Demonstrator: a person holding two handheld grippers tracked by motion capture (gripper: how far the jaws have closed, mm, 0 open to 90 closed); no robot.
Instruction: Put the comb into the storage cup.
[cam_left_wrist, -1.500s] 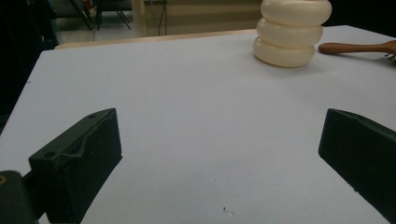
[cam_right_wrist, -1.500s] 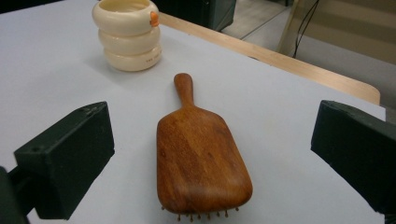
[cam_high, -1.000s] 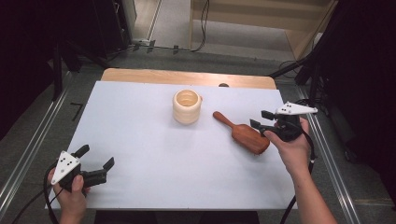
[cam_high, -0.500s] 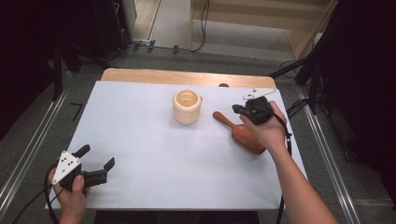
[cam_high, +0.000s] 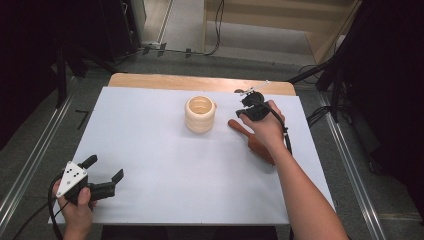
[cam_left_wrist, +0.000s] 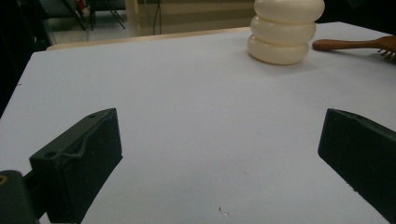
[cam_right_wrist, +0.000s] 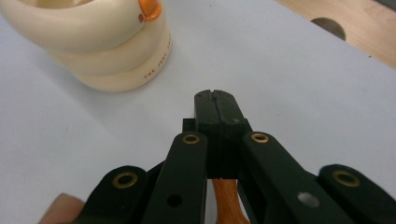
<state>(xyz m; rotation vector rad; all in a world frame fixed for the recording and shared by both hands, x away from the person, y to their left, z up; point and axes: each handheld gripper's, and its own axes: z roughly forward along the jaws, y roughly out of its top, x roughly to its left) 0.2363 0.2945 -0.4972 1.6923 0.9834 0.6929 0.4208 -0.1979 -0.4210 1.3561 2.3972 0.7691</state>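
Note:
A cream ribbed cup (cam_high: 200, 114) (cam_left_wrist: 285, 32) (cam_right_wrist: 93, 46) stands upright at the middle back of the white table (cam_high: 150, 150). To its right lies a brown wooden brush (cam_high: 259, 147) (cam_left_wrist: 355, 44), handle pointing towards the cup. My right gripper (cam_high: 250, 106) (cam_right_wrist: 216, 100) hovers over that handle with its jaws pressed together; a piece of the orange-brown handle (cam_right_wrist: 226, 198) shows beneath them, not between them. My left gripper (cam_high: 106, 167) (cam_left_wrist: 219, 140) rests near the front left corner, jaws wide apart with nothing between them.
A bare wooden strip (cam_high: 150, 80) runs along the table's far edge, with a round hole (cam_right_wrist: 328, 28) in it near the right gripper. Metal rails flank both sides of the table. Dark stands and cables lie on the floor beyond.
My right gripper has travelled left from the table's right side to above the brush handle, and its jaws have gone from apart to together. The left gripper has stayed put.

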